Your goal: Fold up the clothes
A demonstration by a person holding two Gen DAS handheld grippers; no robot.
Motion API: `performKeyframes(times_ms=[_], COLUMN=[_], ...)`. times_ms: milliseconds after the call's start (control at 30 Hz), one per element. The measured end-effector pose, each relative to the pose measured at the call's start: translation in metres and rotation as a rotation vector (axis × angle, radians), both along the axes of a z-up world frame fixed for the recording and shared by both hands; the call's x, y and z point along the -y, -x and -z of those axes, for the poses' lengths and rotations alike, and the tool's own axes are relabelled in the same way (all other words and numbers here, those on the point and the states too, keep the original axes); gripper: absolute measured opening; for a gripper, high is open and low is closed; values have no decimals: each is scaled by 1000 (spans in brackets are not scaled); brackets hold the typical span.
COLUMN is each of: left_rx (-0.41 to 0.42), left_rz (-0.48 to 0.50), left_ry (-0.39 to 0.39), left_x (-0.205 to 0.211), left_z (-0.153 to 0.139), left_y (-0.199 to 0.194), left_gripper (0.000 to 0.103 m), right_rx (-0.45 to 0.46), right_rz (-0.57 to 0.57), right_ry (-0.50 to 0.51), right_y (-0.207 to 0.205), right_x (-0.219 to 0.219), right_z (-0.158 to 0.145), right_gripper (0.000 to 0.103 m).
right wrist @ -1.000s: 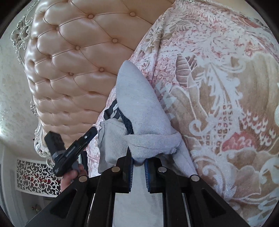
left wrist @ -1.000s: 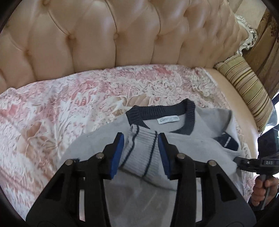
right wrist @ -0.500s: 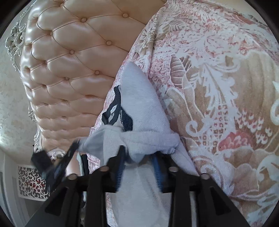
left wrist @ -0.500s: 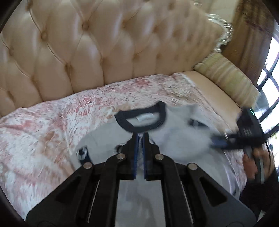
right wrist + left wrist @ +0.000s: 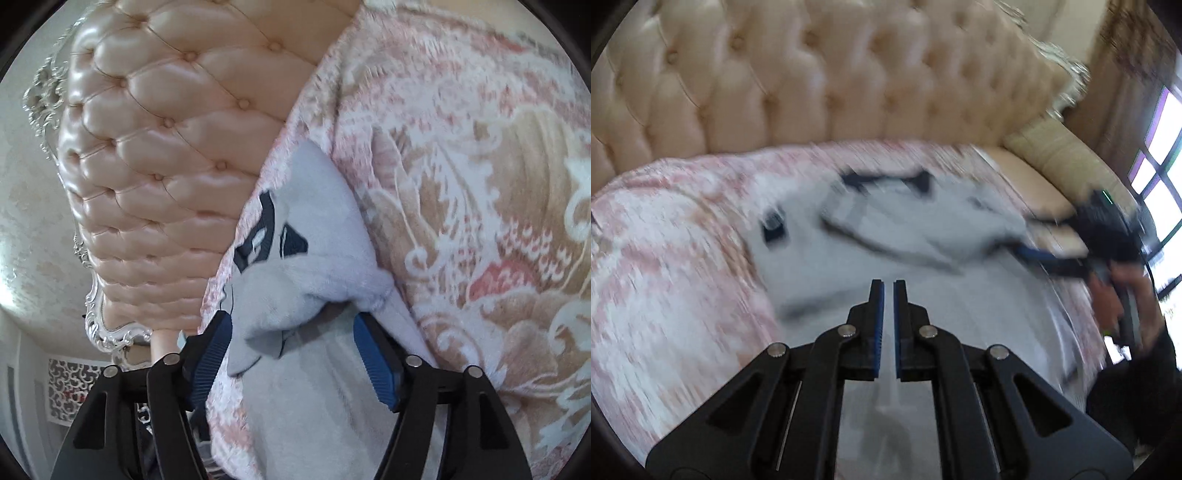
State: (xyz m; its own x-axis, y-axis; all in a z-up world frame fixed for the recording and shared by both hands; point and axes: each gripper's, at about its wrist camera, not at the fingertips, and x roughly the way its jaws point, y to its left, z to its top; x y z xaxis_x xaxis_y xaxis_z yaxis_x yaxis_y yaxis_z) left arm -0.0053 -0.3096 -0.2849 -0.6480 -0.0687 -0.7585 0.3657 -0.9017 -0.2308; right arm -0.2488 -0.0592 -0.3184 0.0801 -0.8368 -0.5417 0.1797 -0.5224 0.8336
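Grey knitted sweater with a navy collar (image 5: pixel 905 236) lies spread on a pink floral bedspread (image 5: pixel 672 251) in front of a tufted cream leather headboard (image 5: pixel 820 77). Left black two-finger gripper (image 5: pixel 888 291) hovers above the sweater's lower part, its blue pads almost together and empty. Right black gripper (image 5: pixel 291 354) reaches in from the sweater's side, jaws spread wide around a bunched fold of the sweater, holding nothing.
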Motion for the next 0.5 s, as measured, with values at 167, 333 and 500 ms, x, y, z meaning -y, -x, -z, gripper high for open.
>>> performKeyframes(times_ms=[167, 333, 500], left_rx=[0, 59, 148], left_rz=[-92, -110, -93], left_ry=[-49, -113, -183], left_x=[41, 62, 76], left_z=[9, 28, 50], left_y=[29, 54, 78], left_gripper=[59, 58, 57], right_rx=[-11, -21, -49], right_rz=[-31, -41, -53], right_ry=[5, 0, -11], right_y=[2, 2, 1], right_x=[7, 6, 10], right_z=[1, -6, -13], right_gripper=[9, 9, 9])
